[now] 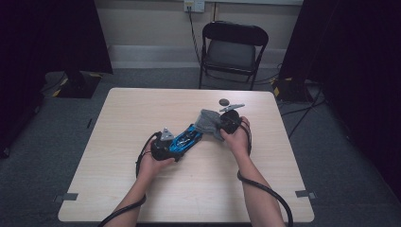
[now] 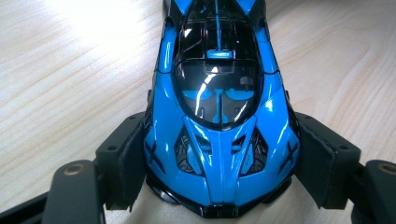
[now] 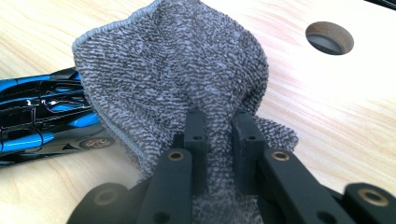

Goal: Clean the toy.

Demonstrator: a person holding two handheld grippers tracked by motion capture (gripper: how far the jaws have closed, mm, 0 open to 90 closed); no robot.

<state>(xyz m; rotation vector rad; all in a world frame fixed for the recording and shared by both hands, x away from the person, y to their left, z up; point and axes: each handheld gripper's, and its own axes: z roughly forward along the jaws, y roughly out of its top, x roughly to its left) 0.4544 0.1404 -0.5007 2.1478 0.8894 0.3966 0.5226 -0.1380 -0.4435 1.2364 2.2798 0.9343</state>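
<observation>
A pale wood-grain worktop [image 1: 142,123] stands on grey carpet, with a black folding chair [image 1: 232,49] beyond its far edge and dark curtains to either side. Near the middle of the worktop lies a glossy blue and black toy sports car [image 1: 187,139], the landmark here. The left gripper [image 1: 176,150] sits at the car's near end, and in the left gripper view its jaws stand wide and press on both flanks of the toy sports car [image 2: 219,140] at its nose, so it holds the car. The right gripper [image 1: 222,124] is at the car's far end; in the right gripper view its jaws stand narrow and pinch a bunched fold of a grey terry cloth [image 3: 177,79]. That cloth [image 1: 208,122] drapes over the car's far end, covering part of the bodywork, while the toy sports car [image 3: 42,116] shows beside the cloth's hemmed edge. Just beyond the cloth, further from the car, a round hole [image 1: 223,101] is cut in the worktop.
</observation>
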